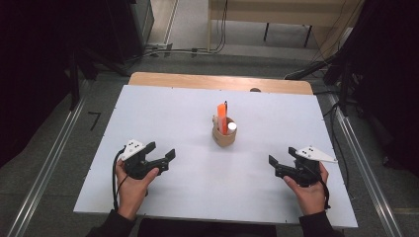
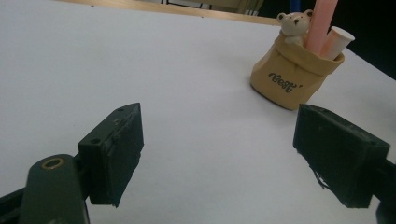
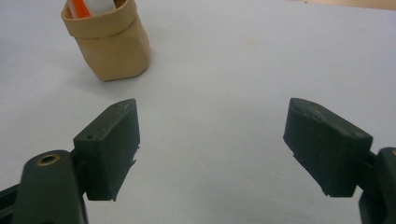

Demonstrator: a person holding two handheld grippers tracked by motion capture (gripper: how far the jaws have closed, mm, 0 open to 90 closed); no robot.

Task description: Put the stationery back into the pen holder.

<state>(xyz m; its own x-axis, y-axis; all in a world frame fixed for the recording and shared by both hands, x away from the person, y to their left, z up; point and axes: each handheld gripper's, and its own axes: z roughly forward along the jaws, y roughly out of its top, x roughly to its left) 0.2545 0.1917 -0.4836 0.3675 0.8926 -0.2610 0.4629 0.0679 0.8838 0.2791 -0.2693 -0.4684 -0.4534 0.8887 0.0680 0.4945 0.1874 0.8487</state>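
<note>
fingers (image 2: 116, 154) of both grippers wide apart, empty; pen holder (image 1: 224, 136) between, untouched.

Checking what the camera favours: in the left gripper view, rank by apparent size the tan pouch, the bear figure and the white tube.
1. tan pouch, clearly largest.
2. and 3. bear figure and white tube look alike; the tube is partly hidden, so unranked.

Lab: floor rails (image 1: 47, 163), trailing cables (image 1: 197, 50)

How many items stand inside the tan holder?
3, perhaps more hidden: an orange marker at the middle, a thin black pen beside it, and a white tube on the right of the tan holder.
</note>
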